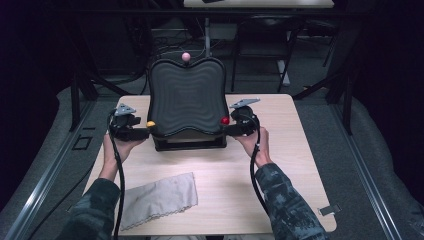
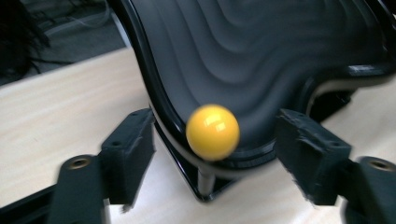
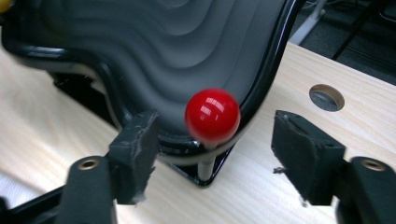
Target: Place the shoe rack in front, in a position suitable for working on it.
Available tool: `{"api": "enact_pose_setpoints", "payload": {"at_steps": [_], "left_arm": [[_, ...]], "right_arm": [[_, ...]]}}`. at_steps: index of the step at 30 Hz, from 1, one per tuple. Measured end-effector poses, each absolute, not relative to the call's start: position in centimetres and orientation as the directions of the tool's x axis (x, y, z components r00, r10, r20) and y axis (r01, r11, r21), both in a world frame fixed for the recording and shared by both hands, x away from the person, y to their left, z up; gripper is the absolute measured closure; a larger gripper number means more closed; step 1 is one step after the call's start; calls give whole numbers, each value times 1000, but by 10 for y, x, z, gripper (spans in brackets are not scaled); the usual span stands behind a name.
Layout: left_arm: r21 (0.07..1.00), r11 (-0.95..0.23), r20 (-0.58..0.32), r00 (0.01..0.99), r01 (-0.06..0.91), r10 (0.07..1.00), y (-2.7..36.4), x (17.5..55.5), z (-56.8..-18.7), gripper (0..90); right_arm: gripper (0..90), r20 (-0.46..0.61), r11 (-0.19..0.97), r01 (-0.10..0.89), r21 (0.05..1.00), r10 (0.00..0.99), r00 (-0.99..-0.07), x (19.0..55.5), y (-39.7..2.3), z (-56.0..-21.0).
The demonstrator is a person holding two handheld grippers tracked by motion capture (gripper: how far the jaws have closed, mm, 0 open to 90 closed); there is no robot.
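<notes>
In the high view, a black rippled tray (image 1: 187, 97) on a dark base sits at the far middle of a pale wooden table (image 1: 280, 165). The left gripper (image 1: 142, 133) is at its near left corner by a yellow knob (image 1: 150, 123); the right gripper (image 1: 231, 131) is at the near right corner by a red knob (image 1: 225, 120). A grey cloth (image 1: 157, 199) lies near the front edge.

In the left gripper view, the yellow knob (image 2: 213, 132) sits between open jaws, neither pad touching.

In the right gripper view, the red knob (image 3: 212, 115) likewise stands untouched between open jaws.

The knobs look hard, glossy and probably slippery on thin stems; the tray seems rigid. Gripping each ball squarely should work best.
</notes>
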State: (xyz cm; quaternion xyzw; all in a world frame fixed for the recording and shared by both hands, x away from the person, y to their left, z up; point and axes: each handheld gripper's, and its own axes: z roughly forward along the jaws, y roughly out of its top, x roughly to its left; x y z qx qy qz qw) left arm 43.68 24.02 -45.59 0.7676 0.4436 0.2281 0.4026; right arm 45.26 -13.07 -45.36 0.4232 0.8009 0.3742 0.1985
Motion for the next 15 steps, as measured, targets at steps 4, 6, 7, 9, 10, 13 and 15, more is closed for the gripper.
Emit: {"api": "enact_pose_setpoints", "payload": {"at_steps": [4,6,7,9,10,13,15], "left_arm": [[813,-288,2,492,506,871,235,444,-459,424],[809,-296,5,498,508,867,233,447,-462,452],[809,-296,7,495,507,869,231,448,-464,467],[808,-295,-4,506,509,863,230,449,-466,516],[802,-306,4,508,513,861,228,450,-467,538],[805,-305,15,496,509,868,229,449,-470,594],[808,-297,8,495,508,869,229,449,-470,598]], "right_arm": [[443,-7,348,534,770,842,-540,460,-126,-456],[475,-6,344,532,774,844,-537,462,-124,-456],[491,-3,342,532,775,844,-537,463,-123,-456],[530,-9,351,531,771,840,-542,464,-121,-457],[550,-13,354,534,768,841,-540,464,-119,-458],[590,-16,360,533,765,839,-544,464,-116,-462],[594,-10,355,533,768,839,-544,464,-116,-463]]}}
